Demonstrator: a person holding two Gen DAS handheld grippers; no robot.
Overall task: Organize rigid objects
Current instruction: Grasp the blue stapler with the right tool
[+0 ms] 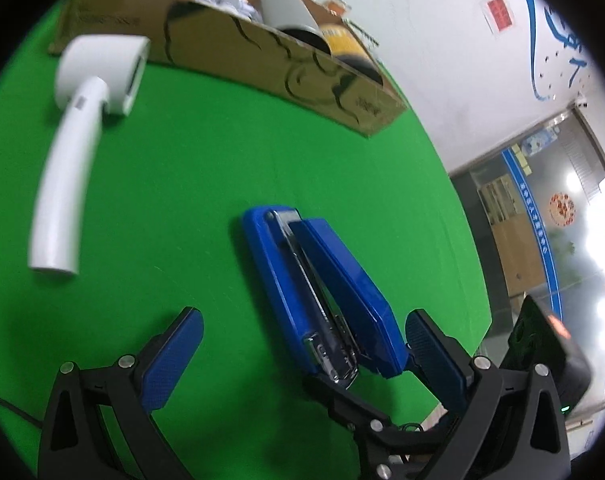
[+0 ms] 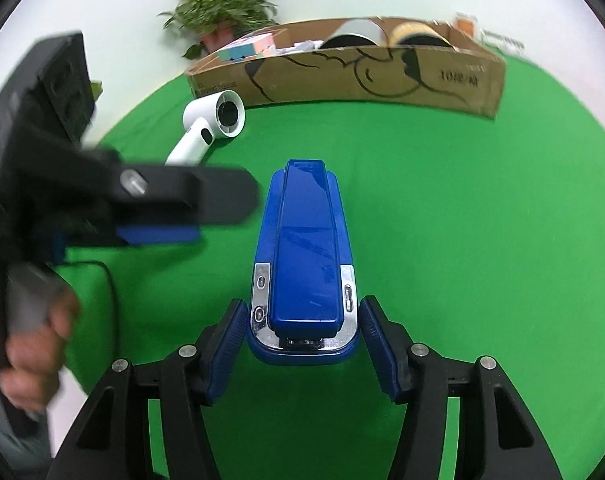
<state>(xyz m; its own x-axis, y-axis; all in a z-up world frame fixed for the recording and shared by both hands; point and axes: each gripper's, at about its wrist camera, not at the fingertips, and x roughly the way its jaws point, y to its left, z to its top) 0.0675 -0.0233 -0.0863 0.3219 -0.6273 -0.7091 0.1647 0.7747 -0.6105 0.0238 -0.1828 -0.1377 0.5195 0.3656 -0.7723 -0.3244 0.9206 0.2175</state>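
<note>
Handling: likely dense and stiff for its size, metal works inside a hard plastic shell; no give expected under the pads; glossy skin probably slick, so apt to twist out of a weak pinch.
Taking hold: best low across the rear end by the hinge, on the flat sides of the base; better not on the sprung top arm, likely to yield.
Stapler point(image 2: 302, 240): long and blue with a rounded nose, a chrome plate and rivets at the rear, and a bright metal magazine along one side; around the middle of the tabletop point(image 2: 462, 240), nose towards the far edge; resting or just raised, cannot tell.
Right gripper point(image 2: 302, 306): narrowed to the stapler's width, ribbed blue pads against both sides of its rear end; reads as a firm pinch.
Left gripper point(image 1: 304, 316): spread wide and holding nothing, black fingers with blue textured pads, close beside the stapler on the left-edge side, a hand point(image 2: 34, 344) on its grip.
Tabletop cover: matte green cloth, smooth and flat.
Cardboard box point(image 2: 342, 76): brown, long and low along the far edge, black line drawing on its wall, several items already inside.
Hair dryer point(image 2: 218, 116): smooth white plastic, round head and curved handle, towards the far-left corner, just in front of the box.
</note>
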